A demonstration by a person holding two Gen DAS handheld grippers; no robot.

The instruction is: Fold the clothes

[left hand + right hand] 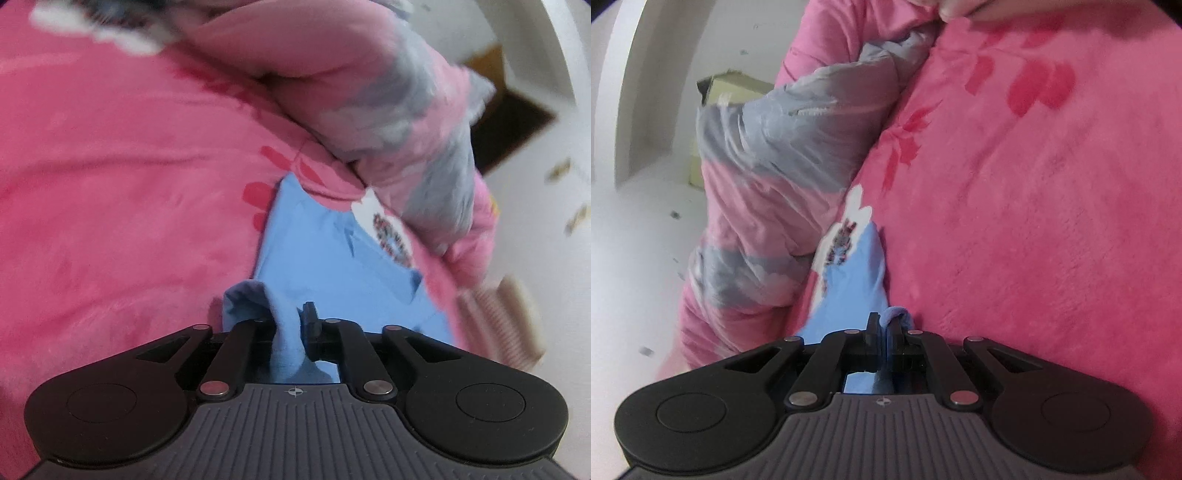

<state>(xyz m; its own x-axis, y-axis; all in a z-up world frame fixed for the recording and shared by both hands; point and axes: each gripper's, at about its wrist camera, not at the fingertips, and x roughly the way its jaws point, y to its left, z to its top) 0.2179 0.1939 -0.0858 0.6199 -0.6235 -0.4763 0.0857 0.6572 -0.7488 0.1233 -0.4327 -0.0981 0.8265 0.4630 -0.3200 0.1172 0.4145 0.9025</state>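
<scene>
A light blue garment point(325, 254), smooth with a white printed patch, lies on a pink fleece blanket point(110, 166) beside a pink-and-grey quilt point(406, 140), its edge clenched in both the left claw point(291, 317) and right claw point(886, 325).

So the shirt point(325, 254) is lying on the blanket point(110, 184), running away from both grippers. Left gripper point(291, 321) has a bunched edge of it between its jaws, right gripper point(884, 325) has another edge. A rolled-up quilt point(768, 184) sits along the shirt's far side, with a cardboard box point(727, 86) on the floor behind it.
</scene>
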